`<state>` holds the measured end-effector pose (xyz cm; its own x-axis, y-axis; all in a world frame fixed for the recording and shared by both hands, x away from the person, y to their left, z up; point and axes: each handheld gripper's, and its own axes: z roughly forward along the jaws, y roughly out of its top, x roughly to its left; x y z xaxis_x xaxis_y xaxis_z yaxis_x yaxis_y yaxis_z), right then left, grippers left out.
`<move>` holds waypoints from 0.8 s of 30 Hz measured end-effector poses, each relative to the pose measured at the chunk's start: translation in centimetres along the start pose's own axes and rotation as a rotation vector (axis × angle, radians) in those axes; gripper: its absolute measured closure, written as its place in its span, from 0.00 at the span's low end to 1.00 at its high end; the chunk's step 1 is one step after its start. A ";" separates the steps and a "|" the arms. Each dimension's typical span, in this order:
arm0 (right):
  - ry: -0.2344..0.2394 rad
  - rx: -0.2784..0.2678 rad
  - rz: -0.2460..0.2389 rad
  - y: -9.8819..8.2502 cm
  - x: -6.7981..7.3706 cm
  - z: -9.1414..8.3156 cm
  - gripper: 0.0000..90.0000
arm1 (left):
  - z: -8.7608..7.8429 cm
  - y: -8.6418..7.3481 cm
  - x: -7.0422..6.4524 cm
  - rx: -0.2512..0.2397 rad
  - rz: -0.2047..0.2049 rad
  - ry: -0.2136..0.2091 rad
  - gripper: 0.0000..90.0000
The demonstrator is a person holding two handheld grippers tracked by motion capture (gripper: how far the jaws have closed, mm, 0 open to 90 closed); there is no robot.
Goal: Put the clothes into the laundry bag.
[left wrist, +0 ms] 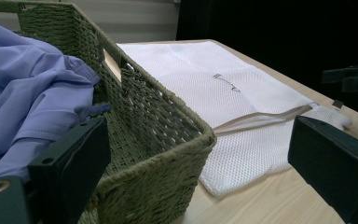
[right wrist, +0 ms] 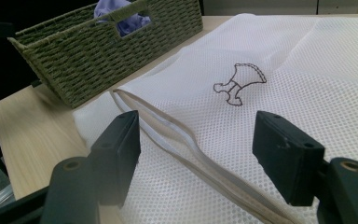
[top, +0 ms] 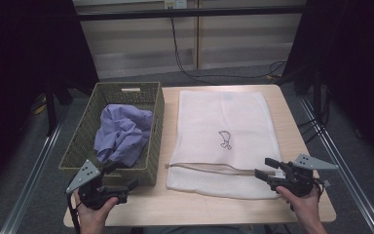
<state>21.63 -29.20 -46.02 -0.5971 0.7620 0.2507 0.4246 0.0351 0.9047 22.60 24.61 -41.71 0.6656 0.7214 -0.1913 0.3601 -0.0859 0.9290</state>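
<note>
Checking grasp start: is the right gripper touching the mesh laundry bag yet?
Cannot tell. In the right gripper view the right gripper, open, straddles the mesh laundry bag's zipper edge; neither contact nor gap shows plainly.

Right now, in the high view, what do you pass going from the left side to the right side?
Left claw → green woven basket holding a crumpled purple cloth → white mesh laundry bag → right claw.

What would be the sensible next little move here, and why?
Probably the right gripper should ease down and close on the zipper edge of the mesh bag: its open jaws already straddle that gaping edge, and the purple garment lies in the basket.
</note>
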 end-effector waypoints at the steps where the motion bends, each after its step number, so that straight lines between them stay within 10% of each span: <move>1: 0.005 0.006 0.000 0.0 0.0 0.2 0.36 | 0.0 0.0 0.0 0.003 0.002 -0.001 0.07; 19: 0.064 0.051 0.043 0.1 0.2 1.5 0.32 | -0.4 -0.1 -0.7 0.021 0.021 -0.004 0.12; 24: 0.109 0.073 0.052 0.3 0.3 2.1 0.44 | -0.7 -0.2 -0.6 0.018 0.009 -0.001 0.12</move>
<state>23.00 -27.56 -46.40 -0.6419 0.6893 0.3359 0.5030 0.0479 0.8630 21.71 24.66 -41.58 0.6696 0.7197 -0.1838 0.3660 -0.1044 0.9248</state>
